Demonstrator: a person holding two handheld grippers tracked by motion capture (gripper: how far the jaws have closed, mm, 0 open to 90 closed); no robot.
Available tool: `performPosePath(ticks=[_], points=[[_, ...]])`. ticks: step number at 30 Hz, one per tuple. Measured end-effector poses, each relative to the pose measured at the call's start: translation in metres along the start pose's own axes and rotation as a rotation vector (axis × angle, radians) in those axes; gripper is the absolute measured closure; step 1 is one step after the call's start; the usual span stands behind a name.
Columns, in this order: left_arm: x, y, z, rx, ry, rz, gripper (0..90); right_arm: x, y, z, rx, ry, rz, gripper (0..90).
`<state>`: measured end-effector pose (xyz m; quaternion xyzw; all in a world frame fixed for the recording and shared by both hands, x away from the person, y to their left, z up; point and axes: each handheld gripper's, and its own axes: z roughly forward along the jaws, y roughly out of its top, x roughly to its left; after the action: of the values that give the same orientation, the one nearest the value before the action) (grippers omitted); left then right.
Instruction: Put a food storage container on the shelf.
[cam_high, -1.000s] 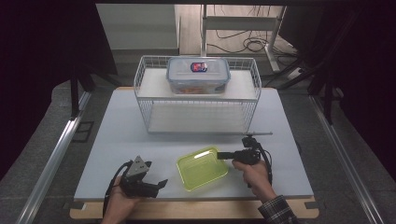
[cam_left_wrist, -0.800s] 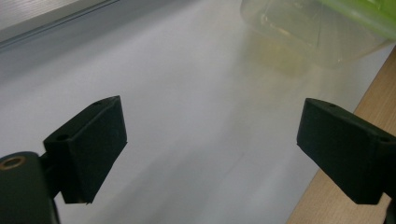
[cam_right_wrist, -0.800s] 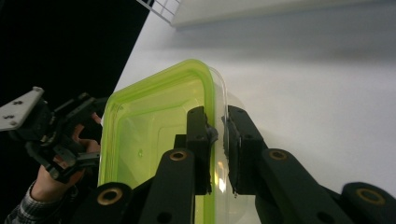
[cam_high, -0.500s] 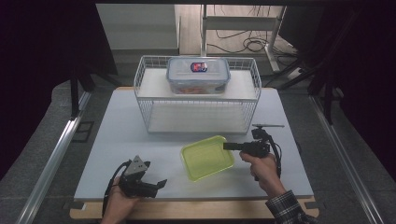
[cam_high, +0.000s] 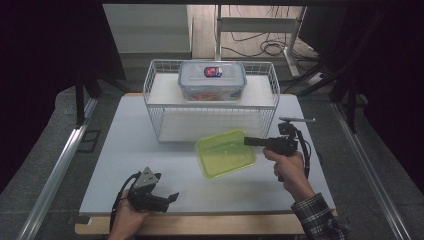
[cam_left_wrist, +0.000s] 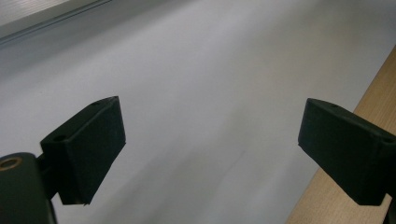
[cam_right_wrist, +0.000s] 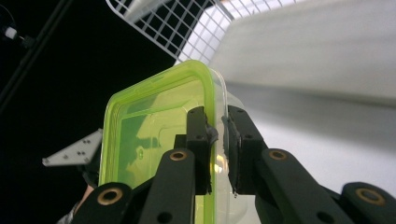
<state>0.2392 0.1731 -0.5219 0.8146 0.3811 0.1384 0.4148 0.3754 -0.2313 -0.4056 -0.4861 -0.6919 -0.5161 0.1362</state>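
**Green container gripped at rim, in front of wire basket**

The right gripper (cam_high: 248, 141) is clamped on the rim of the green container (cam_high: 225, 153), held just in front of the wire basket (cam_high: 155, 120). The left gripper (cam_high: 170, 198), well before the basket, has its jaws spread, holding nothing.

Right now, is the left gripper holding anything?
No, the left gripper has its jaws wide apart over the bare table, nothing between them.

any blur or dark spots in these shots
Right gripper view: the table behind the green container is smeared by motion blur, the left side black. Left gripper view: soft focus on the table, evenly lit. High view: surroundings dark, the wire basket and table lit.
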Motion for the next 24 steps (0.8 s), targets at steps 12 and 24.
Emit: performPosePath(ticks=[12,24], points=[[0.000,0.000,0.000,0.002,0.001,0.006,7.2,0.025,0.035,-0.013,-0.055,0.022,-0.014,80.4],[0.000,0.000,0.000,-0.013,-0.029,-0.006,6.1,0.053,0.071,-0.024,-0.111,0.028,-0.037,80.4]])
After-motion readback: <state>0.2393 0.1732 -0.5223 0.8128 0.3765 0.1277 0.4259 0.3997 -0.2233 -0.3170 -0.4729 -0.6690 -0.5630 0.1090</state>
